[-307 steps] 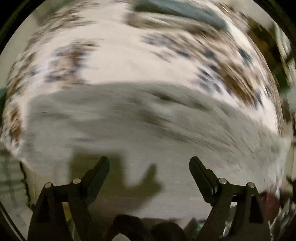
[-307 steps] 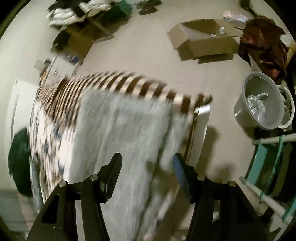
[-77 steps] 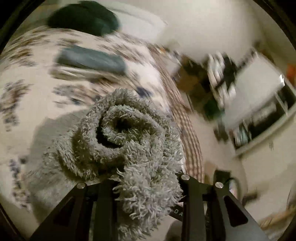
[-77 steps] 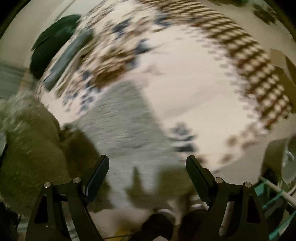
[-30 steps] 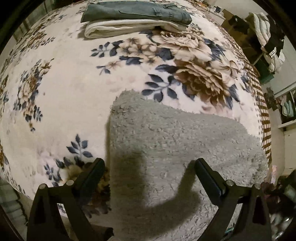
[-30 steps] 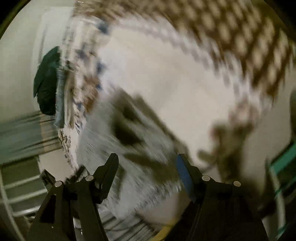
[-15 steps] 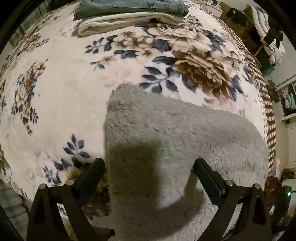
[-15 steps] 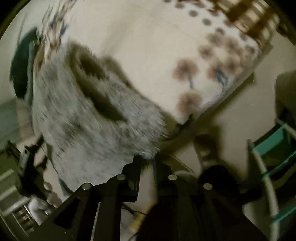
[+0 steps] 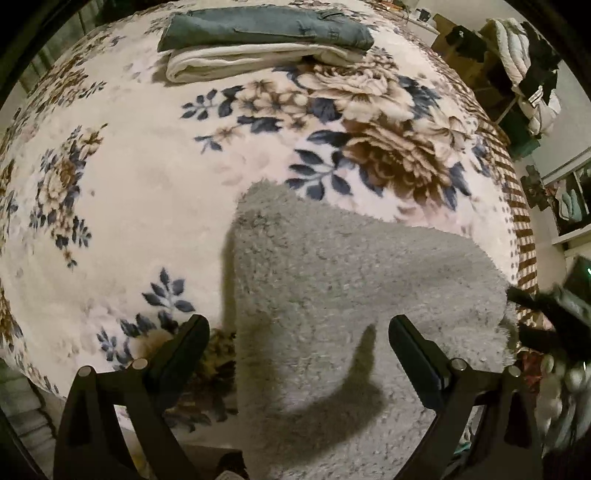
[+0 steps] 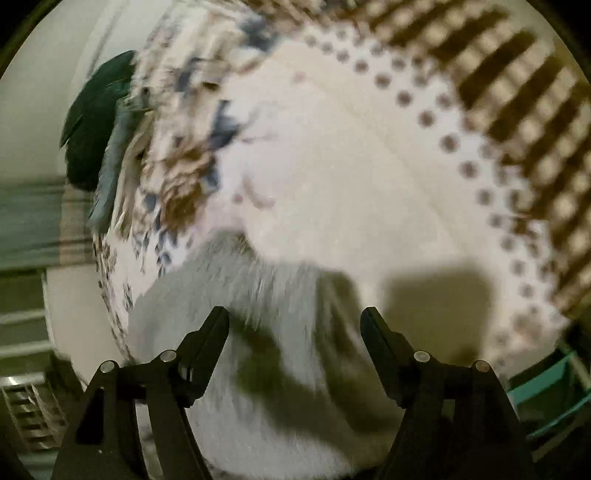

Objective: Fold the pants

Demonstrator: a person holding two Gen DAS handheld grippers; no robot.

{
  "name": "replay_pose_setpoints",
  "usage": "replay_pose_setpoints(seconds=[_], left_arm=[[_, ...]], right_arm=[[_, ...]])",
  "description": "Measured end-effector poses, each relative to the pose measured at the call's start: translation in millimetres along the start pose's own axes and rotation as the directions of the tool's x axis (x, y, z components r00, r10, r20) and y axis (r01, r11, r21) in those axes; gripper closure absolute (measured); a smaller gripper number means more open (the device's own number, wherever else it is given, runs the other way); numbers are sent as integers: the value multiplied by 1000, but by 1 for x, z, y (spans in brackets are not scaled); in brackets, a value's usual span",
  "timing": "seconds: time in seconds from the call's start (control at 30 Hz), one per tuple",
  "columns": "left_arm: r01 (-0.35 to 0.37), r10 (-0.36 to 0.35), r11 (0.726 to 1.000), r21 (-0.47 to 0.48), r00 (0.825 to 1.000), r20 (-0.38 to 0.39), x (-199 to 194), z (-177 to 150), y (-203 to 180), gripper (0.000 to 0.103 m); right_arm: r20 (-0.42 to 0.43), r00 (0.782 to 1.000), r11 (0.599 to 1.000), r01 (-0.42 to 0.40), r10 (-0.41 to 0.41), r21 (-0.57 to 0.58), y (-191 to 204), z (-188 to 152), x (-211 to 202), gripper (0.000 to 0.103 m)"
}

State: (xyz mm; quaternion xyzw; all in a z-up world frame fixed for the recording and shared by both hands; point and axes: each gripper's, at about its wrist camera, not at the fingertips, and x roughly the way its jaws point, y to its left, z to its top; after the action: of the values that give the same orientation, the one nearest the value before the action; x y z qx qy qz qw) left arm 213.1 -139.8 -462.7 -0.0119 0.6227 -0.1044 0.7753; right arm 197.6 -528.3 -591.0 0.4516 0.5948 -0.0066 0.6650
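Pants: grey fluffy pants (image 9: pixel 354 295) lie flat on the floral blanket (image 9: pixel 129 177), at its near edge; far edge looks folded, near end runs under both grippers.
Left gripper: left gripper (image 9: pixel 299 332) hovers over the pants, fingers spread wide, holding nothing.
Right gripper: right gripper (image 10: pixel 294 328) at the pants' right end (image 10: pixel 258 295), fingers apart, empty; view is motion-blurred.
Folded stack: denim piece (image 9: pixel 266 27) on a cream piece (image 9: pixel 251 61), at the blanket's far side, well apart from the pants.
Stage (judged): one fold laid; next fold pending.
Risk: deep pile may let the fingers pinch only the top layer, so the layers separate on lifting.
Risk: the near end overhanging the blanket edge could drag the pants off.
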Motion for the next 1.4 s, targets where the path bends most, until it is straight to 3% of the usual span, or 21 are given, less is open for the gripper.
replay_pose_setpoints(seconds=[0.1, 0.23, 0.3, 0.37, 0.4, 0.43, 0.47, 0.6, 0.73, 0.87, 0.9, 0.93, 0.97, 1.07, 1.17, 1.23, 1.3, 1.37, 1.4], left_arm=[[-15, 15, 1000, 3, 1000, -9, 6, -3, 6, 3], [-13, 13, 1000, -11, 999, -33, 14, -9, 16, 3], [3, -4, 1000, -21, 999, -37, 16, -11, 19, 3], [10, -11, 1000, -28, 999, -42, 15, -11, 20, 3], [5, -7, 1000, -29, 999, -44, 14, -11, 20, 3], [4, -6, 1000, -30, 999, -47, 13, -10, 20, 3], [10, -12, 999, -34, 999, -49, 10, -9, 19, 3], [79, -80, 996, -51, 997, -6, -7, 7, 19, 3], [61, -60, 997, -41, 998, 30, 2, 42, 22, 3], [24, -28, 998, -63, 998, -49, 45, 65, 34, 3], [16, -22, 997, -74, 996, -82, 59, 67, 38, 3], [13, -22, 996, -83, 995, -102, 67, 67, 41, 3], [12, -22, 996, -88, 993, -117, 74, 67, 43, 3], [7, -18, 996, -83, 991, -134, 82, 67, 48, 3], [18, -28, 997, -73, 991, -134, 79, 66, 45, 3], [6, -13, 998, -55, 991, -130, 73, 66, 42, 3], [19, -23, 999, -47, 995, -97, 55, 65, 41, 3], [43, -47, 998, -54, 997, -59, 34, 59, 40, 3], [70, -72, 996, -62, 997, -36, 21, 53, 41, 3]], right_arm=[[104, 994, 985, 63, -46, -164, 42, -9, -10, 85], [259, 966, 970, 80, -18, -228, 62, -17, -36, 86], [312, 949, 965, 124, -47, -233, 63, -14, -39, 86], [265, 959, 955, 170, -103, -244, 58, -5, -26, 85], [165, 978, 961, 164, -128, -221, 50, 5, -7, 83], [128, 983, 969, 154, -130, -195, 46, 6, -1, 81], [105, 988, 981, 126, -111, -147, 36, 6, -5, 74], [188, 982, 1000, -12, 17, -28, 1, -26, -58, 51], [125, 984, 982, -139, 123, 126, -40, -70, -63, 46], [29, 990, 962, -141, 138, 233, -64, -98, -23, 45], [27, 987, 954, -160, 159, 254, -68, -104, -15, 51], [39, 984, 946, -176, 172, 273, -71, -110, -10, 64], [41, 986, 946, -165, 159, 279, -70, -115, -8, 85], [40, 999, 960, -18, 7, 280, -76, -123, -9, 90], [-2, 1000, 955, 6, -6, 298, -85, -126, -6, 90], [-25, 999, 970, -28, 35, 240, -73, -123, -11, 84], [-11, 998, 978, -62, 65, 197, -66, -121, -20, 47], [42, 997, 991, -72, 68, 116, -58, -119, -34, 23], [50, 996, 993, -78, 73, 93, -55, -116, -36, 17]])
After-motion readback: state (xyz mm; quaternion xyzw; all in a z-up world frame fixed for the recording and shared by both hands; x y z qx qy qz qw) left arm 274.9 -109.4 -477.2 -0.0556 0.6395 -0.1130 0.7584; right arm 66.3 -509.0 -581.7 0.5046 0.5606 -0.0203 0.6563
